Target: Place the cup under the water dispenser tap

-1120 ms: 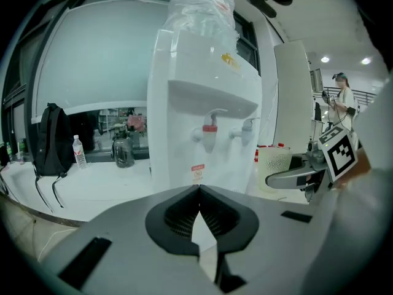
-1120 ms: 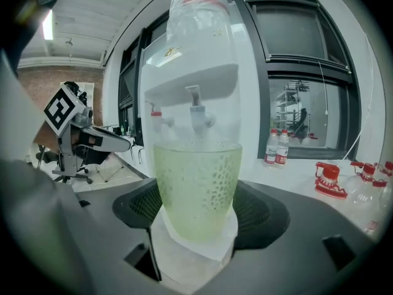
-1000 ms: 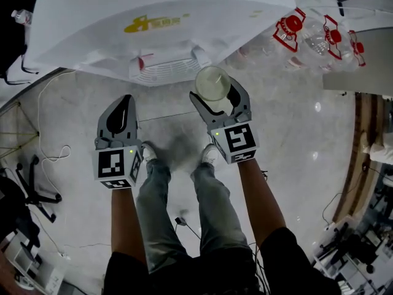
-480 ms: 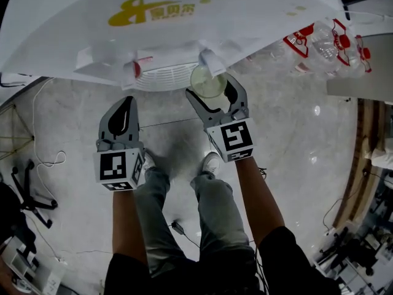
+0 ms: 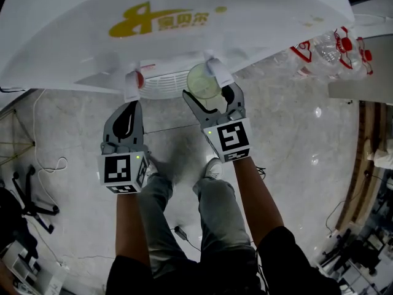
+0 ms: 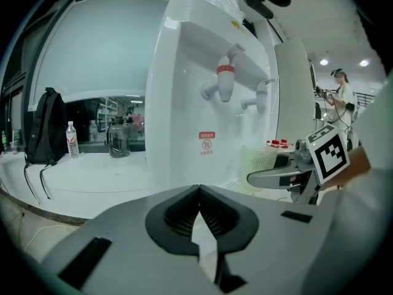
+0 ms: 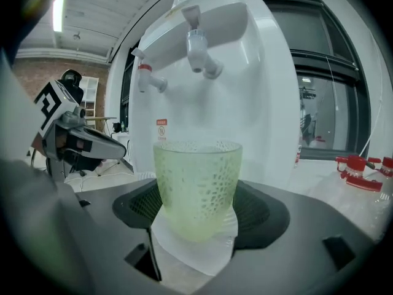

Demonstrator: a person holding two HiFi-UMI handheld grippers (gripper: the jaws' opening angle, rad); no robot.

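Head view, cup: We see the cup has moved in. A second ago it was out over the floor. Now it is right below the white tap, at the edge of the drip tray.
Head view, right gripper: The right gripper has its two jaws closed around the cup.
Head view, what it means: We think the job is almost done. The cup only needs to be put down and let go.
Left gripper view, left gripper: The left gripper has its jaws pressed together with nothing in them. It waits beside the water dispenser, near the red tap.
Right gripper view, cup: The cup stands up straight between the jaws, with the white tap above it.
Right gripper view, cup's look: It is pale green, see-through, bumpy all over and empty. We cannot tell if it touches the tray yet.
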